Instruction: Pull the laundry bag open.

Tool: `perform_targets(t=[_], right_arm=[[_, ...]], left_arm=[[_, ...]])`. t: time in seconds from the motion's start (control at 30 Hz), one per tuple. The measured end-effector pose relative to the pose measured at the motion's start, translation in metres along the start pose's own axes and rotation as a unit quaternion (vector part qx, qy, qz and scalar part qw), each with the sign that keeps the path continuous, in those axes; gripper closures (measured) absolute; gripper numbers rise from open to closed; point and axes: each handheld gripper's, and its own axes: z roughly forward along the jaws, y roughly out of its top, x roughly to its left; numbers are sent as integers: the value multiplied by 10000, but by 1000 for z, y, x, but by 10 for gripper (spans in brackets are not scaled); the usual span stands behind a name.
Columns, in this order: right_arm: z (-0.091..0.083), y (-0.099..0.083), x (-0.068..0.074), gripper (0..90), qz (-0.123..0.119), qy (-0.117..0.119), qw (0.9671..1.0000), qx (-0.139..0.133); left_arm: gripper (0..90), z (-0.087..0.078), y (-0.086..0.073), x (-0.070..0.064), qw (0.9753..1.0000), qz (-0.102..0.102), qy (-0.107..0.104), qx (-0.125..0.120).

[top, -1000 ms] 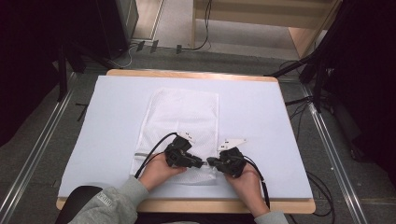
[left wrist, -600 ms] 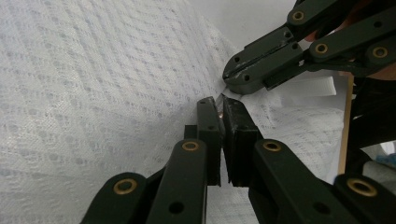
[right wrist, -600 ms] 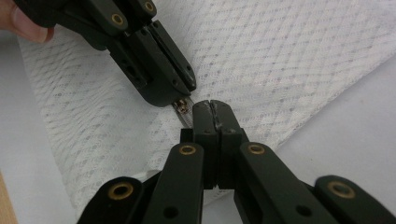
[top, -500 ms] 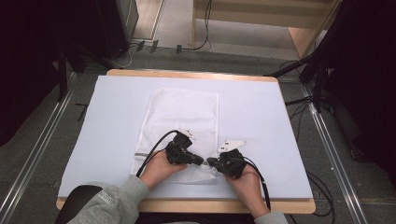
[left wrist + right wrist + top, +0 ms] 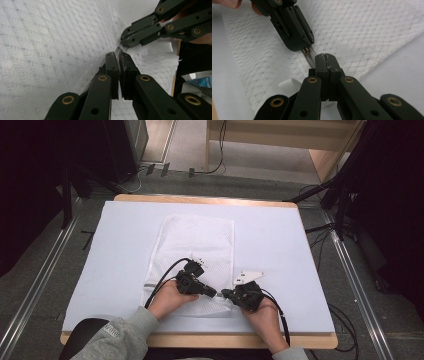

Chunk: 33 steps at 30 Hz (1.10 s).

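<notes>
- Right now my left gripper (image 5: 214,292) and my right gripper (image 5: 226,294) meet tip to tip over the near end of a white mesh bag (image 5: 197,245) that lies flat on the pale sheet covering the table (image 5: 280,235)
- The mesh bag lies lengthwise away from me, its far end toward the middle of the table and its near edge just in front of my hands
- Along that near edge runs a zipper (image 5: 310,57), seen in the right gripper view as a short stretch of teeth between the two sets of jaws
- My right jaws are pressed fully together on the edge of the mesh bag at the zipper line, with fabric caught between them
- My left jaws are pinched on the small metal zipper pull (image 5: 307,51), which peeks out from their tip in the right gripper view; in the left gripper view the left gripper (image 5: 119,62) shows its jaws drawn nearly together with a thin slit between the pads
- In the left gripper view the right gripper (image 5: 128,41) sits just past my own tips, with bunched mesh between us
- A small white tab (image 5: 290,85) lies on the mesh beside my right jaws
- My left hand (image 5: 170,299) and right hand (image 5: 260,312) rest low near the table's front edge
</notes>
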Motion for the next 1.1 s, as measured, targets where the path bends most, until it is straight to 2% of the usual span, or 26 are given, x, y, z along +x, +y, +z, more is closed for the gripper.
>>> perform_targets(t=[0.1, 0.23, 0.47, 0.7, 0.87, 1.0, 1.1], right_arm=[[0, 0, 0, 900, -27, -12, 10000, -8], [0, 0, 0, 900, -16, -2, 10000, -13], [0, -1, -1, 900, 19, 20, 10000, -52], [0, -1, -2, 900, 29, 56, 10000, -56], [0, -2, -1, 900, 43, 51, 10000, -50], [0, -2, -2, 900, 33, 56, 10000, -50], [0, -2, -2, 900, 17, 66, 10000, -58]], left_arm=[[884, -5, -2, 4, 9999, -91, -65, 11], [883, -12, -5, 5, 9999, -58, -89, 44], [883, -25, -9, 12, 9998, -150, -151, 22], [883, -27, -10, 10, 10000, -36, -36, 64], [883, -33, -10, 13, 9998, -164, -86, 24], [883, -39, -12, 13, 9999, -106, -6, -11], [883, -38, -13, 11, 10000, -28, 26, 50]])
